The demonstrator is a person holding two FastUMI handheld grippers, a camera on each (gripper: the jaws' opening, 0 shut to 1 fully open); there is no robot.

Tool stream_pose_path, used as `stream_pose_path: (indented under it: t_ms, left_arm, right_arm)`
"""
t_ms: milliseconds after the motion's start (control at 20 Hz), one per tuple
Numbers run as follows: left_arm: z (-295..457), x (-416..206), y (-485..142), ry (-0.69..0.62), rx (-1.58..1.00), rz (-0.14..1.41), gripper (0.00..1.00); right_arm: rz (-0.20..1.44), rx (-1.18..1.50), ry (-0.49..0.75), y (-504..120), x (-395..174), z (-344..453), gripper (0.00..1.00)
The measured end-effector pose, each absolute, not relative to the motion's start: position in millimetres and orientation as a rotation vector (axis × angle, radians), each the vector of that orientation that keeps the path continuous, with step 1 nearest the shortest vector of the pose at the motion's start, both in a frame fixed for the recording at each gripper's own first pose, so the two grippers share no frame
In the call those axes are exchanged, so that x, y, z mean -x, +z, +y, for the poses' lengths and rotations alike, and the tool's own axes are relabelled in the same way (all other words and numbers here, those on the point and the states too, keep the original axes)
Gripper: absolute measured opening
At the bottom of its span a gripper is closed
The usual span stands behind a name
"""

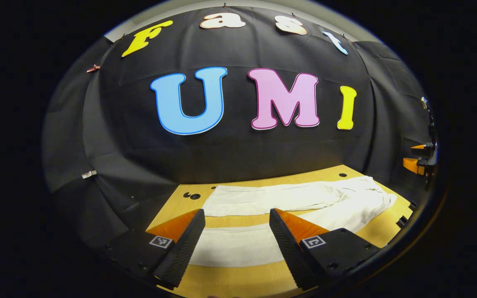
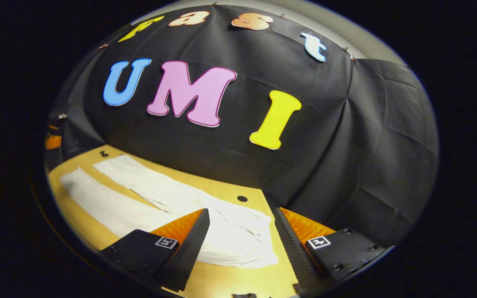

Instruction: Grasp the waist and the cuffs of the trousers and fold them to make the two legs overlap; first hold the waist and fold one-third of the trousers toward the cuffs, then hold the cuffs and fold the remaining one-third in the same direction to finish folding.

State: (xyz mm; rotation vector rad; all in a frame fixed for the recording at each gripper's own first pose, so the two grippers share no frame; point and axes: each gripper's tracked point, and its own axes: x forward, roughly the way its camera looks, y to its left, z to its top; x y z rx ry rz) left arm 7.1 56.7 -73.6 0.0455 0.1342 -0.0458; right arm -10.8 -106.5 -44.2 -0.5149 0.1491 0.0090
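Nothing of the folding looks done yet, as I judge it: the trousers (image 1: pixel 304 198) lie flat and spread on the counter (image 1: pixel 238 281), the two legs still apart with a strip of bare wood between them, so the first job, bringing one leg over the other, is still ahead of me, and both one-third folds after that. In the left gripper view my left gripper (image 1: pixel 235 231) hovers low at the bottom of the frame with its fingers wide apart and nothing between them but the cloth farther off; the near leg runs across just beyond my fingertips, and I cannot tell whether they touch it. The far leg lies above it in the frame, and both run toward the right where the waist bunches up near the counter's right edge. At the far right rim of that view I catch part of my other gripper, well apart from this one. In the right gripper view my right gripper (image 2: pixel 242 231) is also spread open and holds nothing. The waist end of the trousers (image 2: pixel 238 236) sits between and just beyond my fingers at the lower centre, wrinkled, while the two legs stretch away toward the upper left of the frame. The cuffs lie at that far end, near the counter's (image 2: pixel 230 285) left edge.
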Motion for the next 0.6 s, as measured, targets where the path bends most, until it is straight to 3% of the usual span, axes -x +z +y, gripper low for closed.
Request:
stream_pose_path:
  t_ms: [300, 600]
  left_arm:
    - [61, -4, -98, -0.017, -0.067, 0.21, 0.99]
    - [64, 4, -124, 0.067, -0.059, 0.298, 0.99]
  right_arm:
    - [0.284, 0.771, 0.142, -89, -4, -162, 0.97]
    - [0.484, 1.03, 0.32, -173, -15, -219, 0.97]
